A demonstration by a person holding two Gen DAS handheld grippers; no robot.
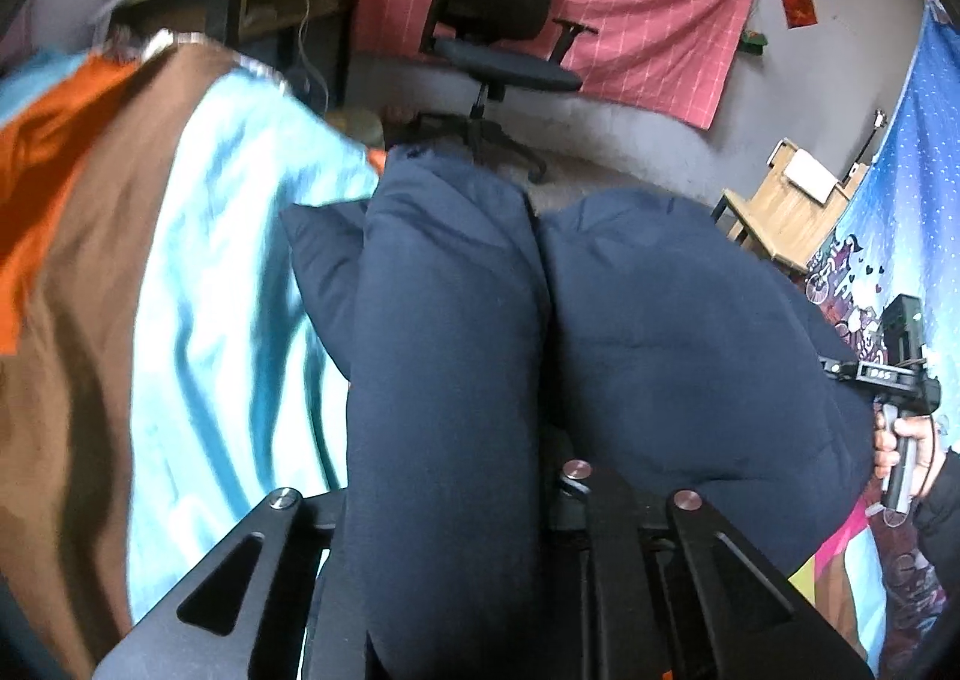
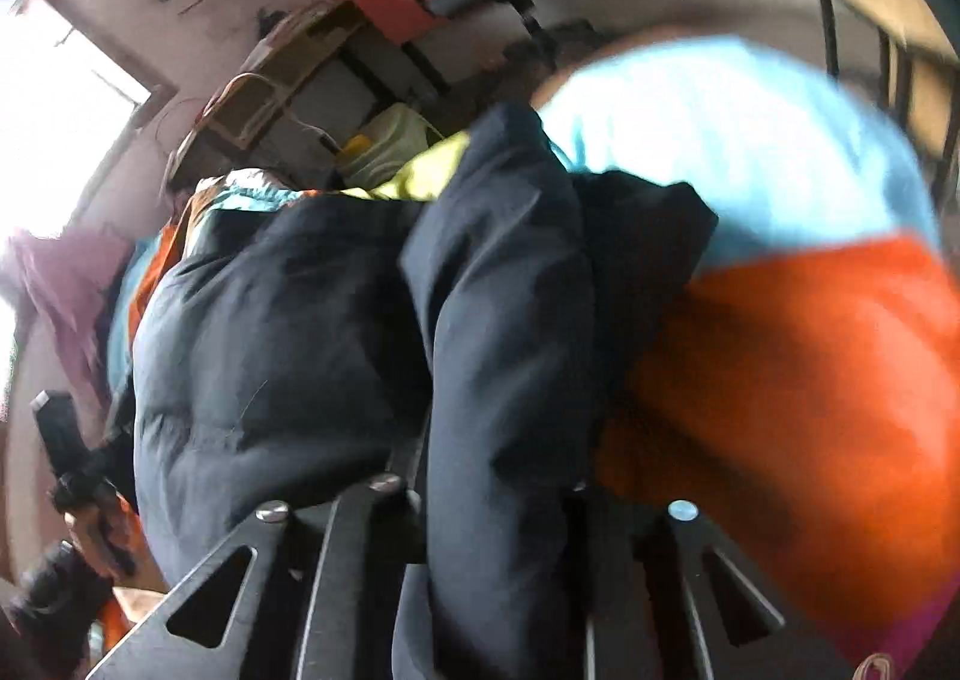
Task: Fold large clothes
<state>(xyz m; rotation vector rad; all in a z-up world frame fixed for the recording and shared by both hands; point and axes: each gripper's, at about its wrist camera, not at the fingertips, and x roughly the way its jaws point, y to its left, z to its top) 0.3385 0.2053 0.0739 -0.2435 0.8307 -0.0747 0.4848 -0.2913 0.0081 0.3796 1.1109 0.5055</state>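
So you've got the navy padded jacket (image 1: 600,320) pinched in both grippers, left gripper (image 1: 444,548) and right gripper (image 2: 498,530), its length running straight away over the colourful bedspread (image 1: 210,260).

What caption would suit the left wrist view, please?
Left gripper clamps a navy puffer jacket over a colour-block sheet.

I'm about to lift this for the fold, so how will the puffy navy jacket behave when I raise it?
The navy jacket looks padded and billowy, so probably light for its bulk. It bulges and drapes over the left gripper, so expect floppy sagging. Its smooth shell in the right gripper may slip.
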